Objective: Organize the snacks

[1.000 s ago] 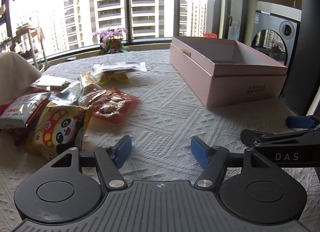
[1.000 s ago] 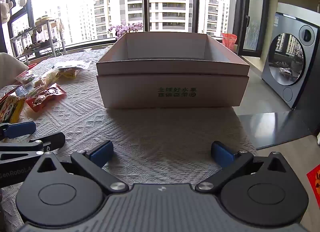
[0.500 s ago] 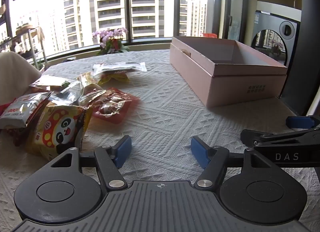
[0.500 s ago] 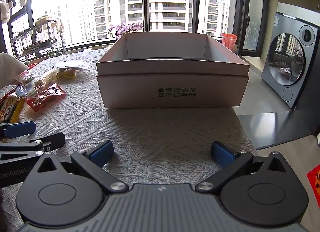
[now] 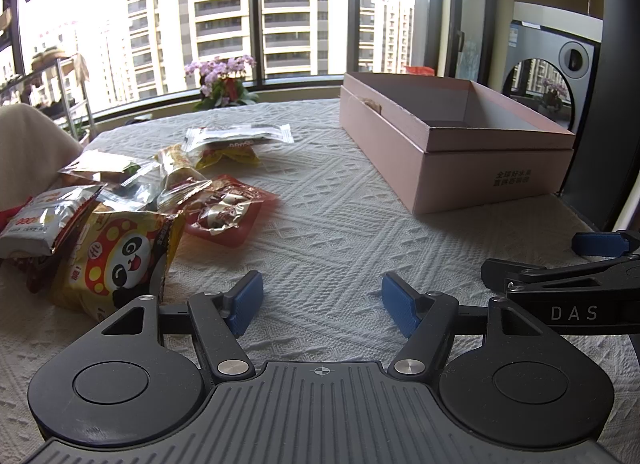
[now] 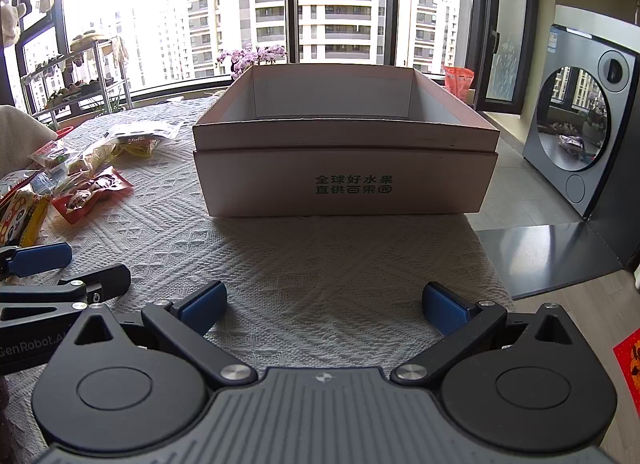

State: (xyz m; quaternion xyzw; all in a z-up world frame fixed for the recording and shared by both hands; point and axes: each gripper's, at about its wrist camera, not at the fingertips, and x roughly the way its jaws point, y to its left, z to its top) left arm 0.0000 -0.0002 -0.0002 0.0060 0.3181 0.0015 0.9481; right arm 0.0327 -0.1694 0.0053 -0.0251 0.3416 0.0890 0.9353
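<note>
Item: snack packets (image 5: 132,200), a loose heap on the left of the tabletop (image 5: 340,232), well apart from the open pink box (image 5: 452,144) at the right.

Contents I can pick out: a yellow panda bag (image 5: 116,260) nearest me, a red tray pack (image 5: 228,212) beside it, a clear-topped packet (image 5: 236,136) farthest back, others overlapping between.

Handling, as I judge it: light, soft, crinkly film, probably slippery; contents likely crushable. I would pinch a sealed edge or corner, not the puffed middle.

Box: empty as far as I can see, lid nested under it, square-on in the right wrist view.

Left gripper (image 5: 322,300): low over the cloth, level, pointing past the heap, fingers apart, holding nothing.

Right gripper (image 6: 324,304): low, level, facing the box, fingers wide apart, holding nothing.
</note>
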